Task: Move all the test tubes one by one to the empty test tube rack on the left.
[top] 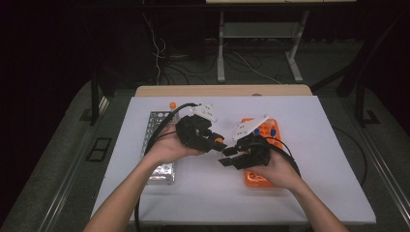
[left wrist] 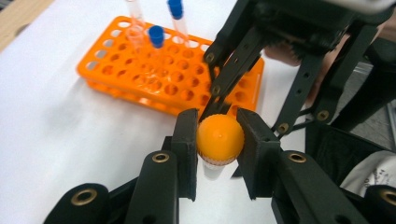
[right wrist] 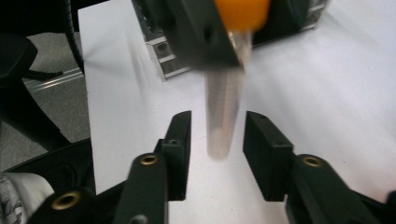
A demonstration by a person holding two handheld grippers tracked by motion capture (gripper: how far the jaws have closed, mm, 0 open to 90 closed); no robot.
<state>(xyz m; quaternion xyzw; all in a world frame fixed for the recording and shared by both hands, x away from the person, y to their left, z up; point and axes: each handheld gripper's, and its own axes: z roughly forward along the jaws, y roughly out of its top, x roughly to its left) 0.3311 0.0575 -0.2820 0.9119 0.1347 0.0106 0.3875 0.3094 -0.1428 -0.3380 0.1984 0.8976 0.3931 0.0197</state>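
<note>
- the left gripper [left wrist: 219,140] is pinching the orange cap [left wrist: 220,139] of a clear test tube [right wrist: 224,116]; both pads are pressing on the cap's sides, one each side; the tube body is hanging down past the fingertips, above the white table [left wrist: 70,135]
- from the high view that left gripper [top: 220,141] is sitting over the middle of the table, cap poking out at its tip, just beside the other gripper
- the right gripper [right wrist: 214,140] is standing with its fingers spread apart; the tube's lower end is hanging right between the pads but neither pad is touching it, there's a gap on both sides
- the right gripper [top: 227,157] is pointing toward the left one in the high view, tips close together
- beyond the left fingertips the orange tube rack [left wrist: 140,79] is lying on the table, with a couple of blue-capped tubes [left wrist: 156,39] standing in its far holes; well apart from the held tube
- beyond the right fingertips, behind the held tube, a metal rack [right wrist: 163,56] is sitting on the table; bit blurry there so can't tell much more
</note>
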